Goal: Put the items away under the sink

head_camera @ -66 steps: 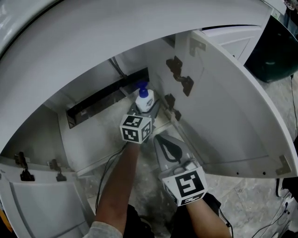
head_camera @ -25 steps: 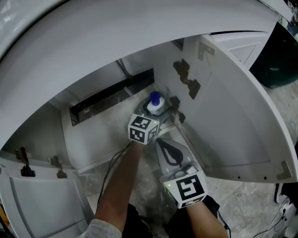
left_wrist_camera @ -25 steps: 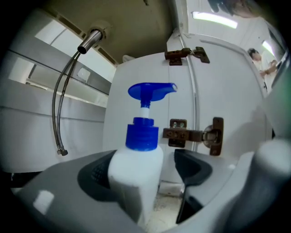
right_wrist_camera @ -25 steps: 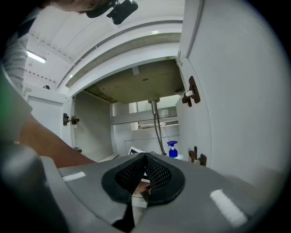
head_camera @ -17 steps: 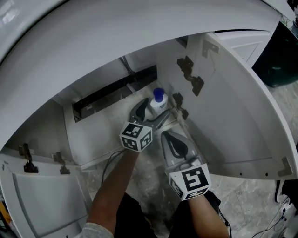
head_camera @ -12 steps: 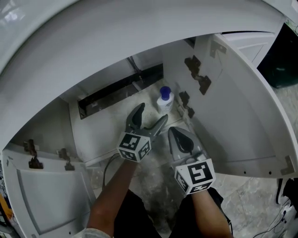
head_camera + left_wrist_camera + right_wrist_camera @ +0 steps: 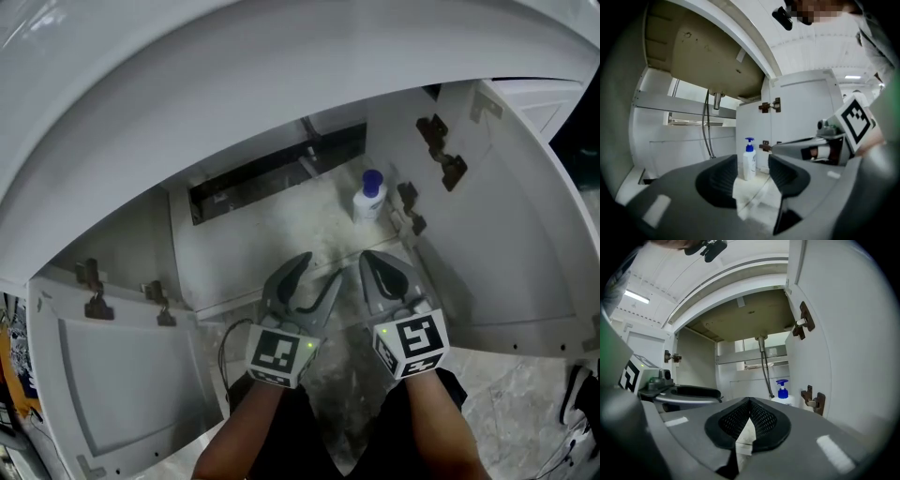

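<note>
A white pump bottle with a blue top [image 7: 369,197] stands upright on the cabinet floor under the sink, at the back right by the door hinges; it also shows in the left gripper view [image 7: 749,161] and the right gripper view [image 7: 782,393]. My left gripper [image 7: 311,279] is open and empty, held outside the cabinet's front edge, well short of the bottle. Beside it my right gripper [image 7: 382,272] has its jaws closed together with nothing between them.
Both cabinet doors hang open, the left door [image 7: 122,375] and the right door [image 7: 506,225] with brown hinges [image 7: 441,155]. A drain pipe and hoses [image 7: 708,126] hang below the basin [image 7: 708,61]. The floor outside is grey marbled tile [image 7: 525,412].
My left gripper let go of the bottle, opened and drew back out of the cabinet toward me. The bottle stays standing at the back right. The right gripper also pulled back slightly.
</note>
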